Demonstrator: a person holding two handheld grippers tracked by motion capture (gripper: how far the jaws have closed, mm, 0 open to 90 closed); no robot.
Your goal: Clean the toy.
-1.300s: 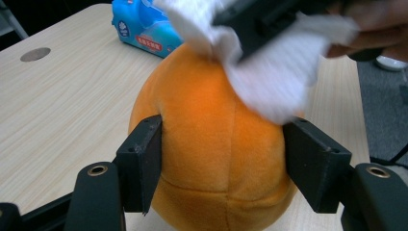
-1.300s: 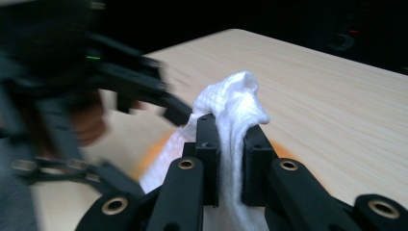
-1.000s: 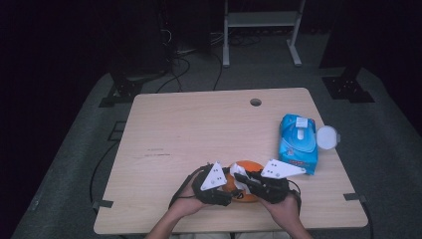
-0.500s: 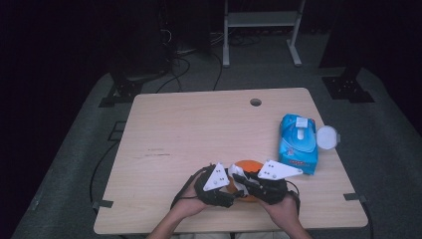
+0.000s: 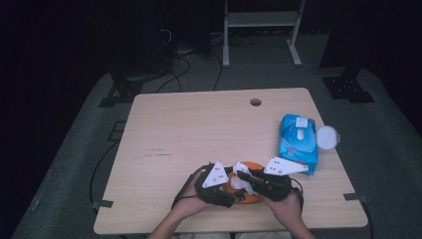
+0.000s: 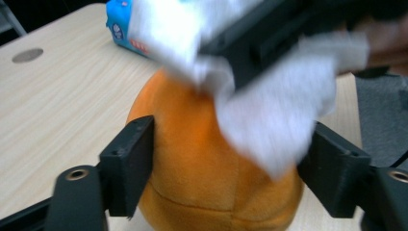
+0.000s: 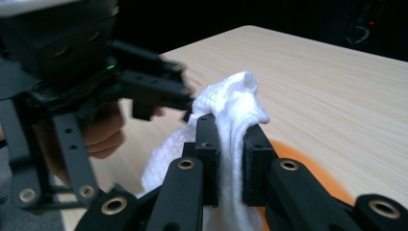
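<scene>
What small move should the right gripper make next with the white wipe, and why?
Probably draw the white wipe further across the orange plush ball. The right gripper is shut on it, and it already drapes over the ball, which sits between the left gripper's jaws, just opening.

We record the table [image 5: 199, 129] with most items along its near and right edges. At the near edge, centre, we find the plush ball [image 5: 245, 195], lying between the left gripper [image 5: 230, 198] on its left and the right gripper [image 5: 245, 176] on its right. On the ball lies the wipe [image 5: 243, 174]. To the right, farther back, sits the wipes pack [image 5: 297, 143], with the round lid [image 5: 327, 137] just beside it at the table's right edge. Behind, near the far edge, we note the cable hole [image 5: 255, 102].
</scene>
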